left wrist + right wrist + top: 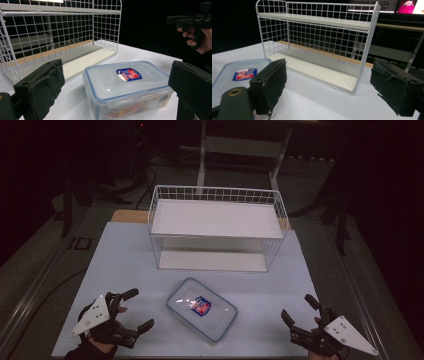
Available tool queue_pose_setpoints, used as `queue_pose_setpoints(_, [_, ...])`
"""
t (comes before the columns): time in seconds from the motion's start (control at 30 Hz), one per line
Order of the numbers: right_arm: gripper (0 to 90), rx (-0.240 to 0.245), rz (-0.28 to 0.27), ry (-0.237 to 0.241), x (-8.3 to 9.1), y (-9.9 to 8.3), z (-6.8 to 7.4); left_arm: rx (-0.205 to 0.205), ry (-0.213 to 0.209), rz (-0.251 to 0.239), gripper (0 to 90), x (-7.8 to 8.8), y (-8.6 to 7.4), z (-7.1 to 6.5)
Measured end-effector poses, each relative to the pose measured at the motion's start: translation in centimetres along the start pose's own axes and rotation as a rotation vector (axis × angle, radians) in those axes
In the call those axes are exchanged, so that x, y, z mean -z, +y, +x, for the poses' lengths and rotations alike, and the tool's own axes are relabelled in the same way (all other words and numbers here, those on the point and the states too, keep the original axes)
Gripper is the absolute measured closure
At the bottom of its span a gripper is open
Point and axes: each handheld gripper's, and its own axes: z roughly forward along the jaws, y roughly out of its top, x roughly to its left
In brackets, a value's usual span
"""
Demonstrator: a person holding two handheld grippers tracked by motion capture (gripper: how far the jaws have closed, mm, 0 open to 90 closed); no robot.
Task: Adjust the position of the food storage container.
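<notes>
A clear plastic box with a blue-rimmed lid and a red-and-blue label (202, 308) (127, 83) (235, 75) lies on the white table, near the front edge. Behind it stands a white wire rack with two shelves (217, 227) (57, 32) (319, 45). My left gripper (134, 309) (115, 92) is at the front left, open, its jaws standing wide apart and pointing at the box, apart from it. My right gripper (299, 308) (328, 85) is at the front right, open with nothing between its jaws; it shows far off in the left gripper view (192, 21).
The white table top (125, 265) ends at a metal frame on both sides. A wooden board edge (130, 216) shows behind the rack. Dark floor, cables and a table frame (240, 150) lie beyond.
</notes>
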Motion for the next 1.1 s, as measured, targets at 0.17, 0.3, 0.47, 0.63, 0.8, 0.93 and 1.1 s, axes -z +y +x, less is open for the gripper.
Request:
queue_pose_setpoints(0.17, [12.4,-0.021,-0.003,0.008,-0.1,0.6,0.6,-0.001,-0.002,-0.005,0.3,-0.1,0.1,-0.1])
queue_pose_setpoints(0.3, [11.0,-0.044,0.006,0.038,-0.4,1.5,1.2,-0.005,0.001,-0.014,0.3,0.0,0.2,-0.1])
queue_pose_setpoints(0.47, [12.9,-0.021,0.003,0.049,-0.9,3.3,2.4,-0.003,-0.002,-0.017,0.3,0.1,0.2,-0.1])
queue_pose_setpoints(0.63, [14.4,0.005,0.026,0.136,-2.2,4.7,4.0,-0.005,-0.002,-0.017,0.3,0.0,0.2,-0.1])
queue_pose_setpoints(0.8, [25.2,0.0,0.063,0.252,-4.0,4.9,5.6,-0.001,-0.006,-0.015,0.3,0.1,0.2,0.0])
queue_pose_setpoints(0.93, [40.8,-0.029,0.121,0.358,-6.0,4.1,7.7,0.002,-0.007,-0.014,0.3,0.0,0.1,0.1])
queue_pose_setpoints(1.1, [59.0,-0.026,0.177,0.407,-7.2,3.0,9.7,-0.003,-0.006,-0.014,0.3,0.1,0.1,0.1])
